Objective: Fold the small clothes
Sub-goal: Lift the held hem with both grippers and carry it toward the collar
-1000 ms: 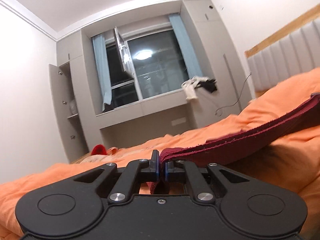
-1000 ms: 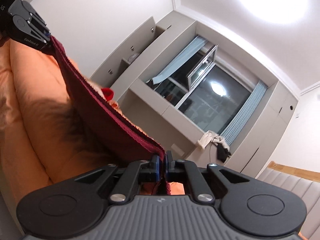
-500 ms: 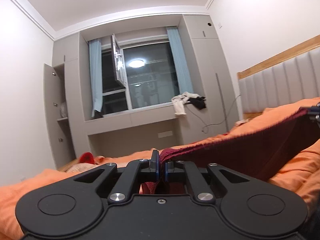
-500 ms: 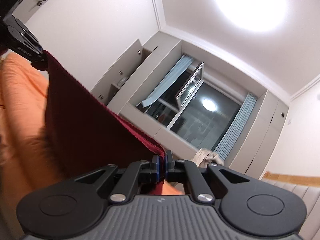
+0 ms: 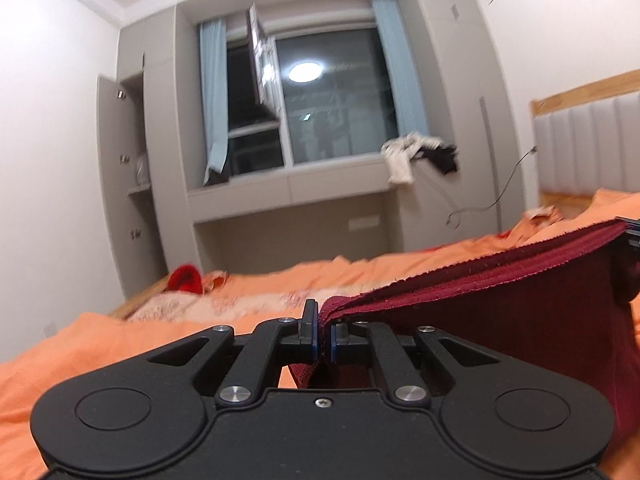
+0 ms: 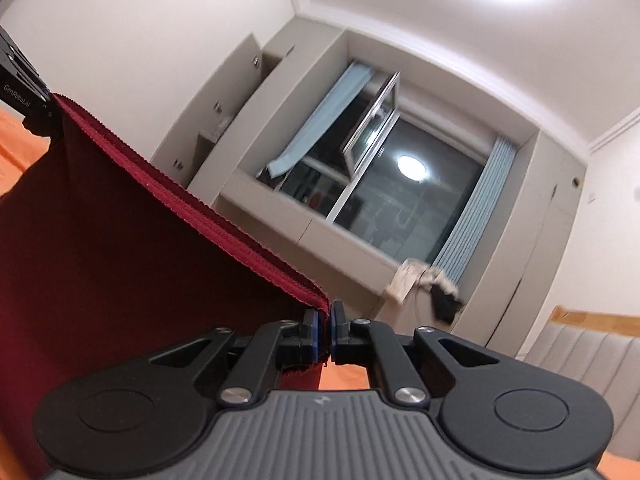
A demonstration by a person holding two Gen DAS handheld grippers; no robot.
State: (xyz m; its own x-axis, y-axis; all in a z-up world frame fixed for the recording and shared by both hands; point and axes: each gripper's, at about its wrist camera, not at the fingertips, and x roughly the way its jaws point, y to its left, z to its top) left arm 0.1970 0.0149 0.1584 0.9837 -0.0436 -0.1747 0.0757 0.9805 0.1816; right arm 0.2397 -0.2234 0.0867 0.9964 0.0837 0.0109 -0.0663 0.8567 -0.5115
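Dark red garment (image 5: 500,312): soft, light, drapes freely; top hem corners pinched by left gripper (image 5: 323,338) and right gripper (image 6: 325,334), both clamped

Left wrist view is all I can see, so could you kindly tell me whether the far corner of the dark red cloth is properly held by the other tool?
Observer: Yes, the right tool is shut on a corner of the red cloth.
Operator: Is the top edge slack between them?
Observer: No, it runs fairly straight to the left tool.
Operator: Anything below the cloth there?
Observer: Orange bedding shows just under the right tool.
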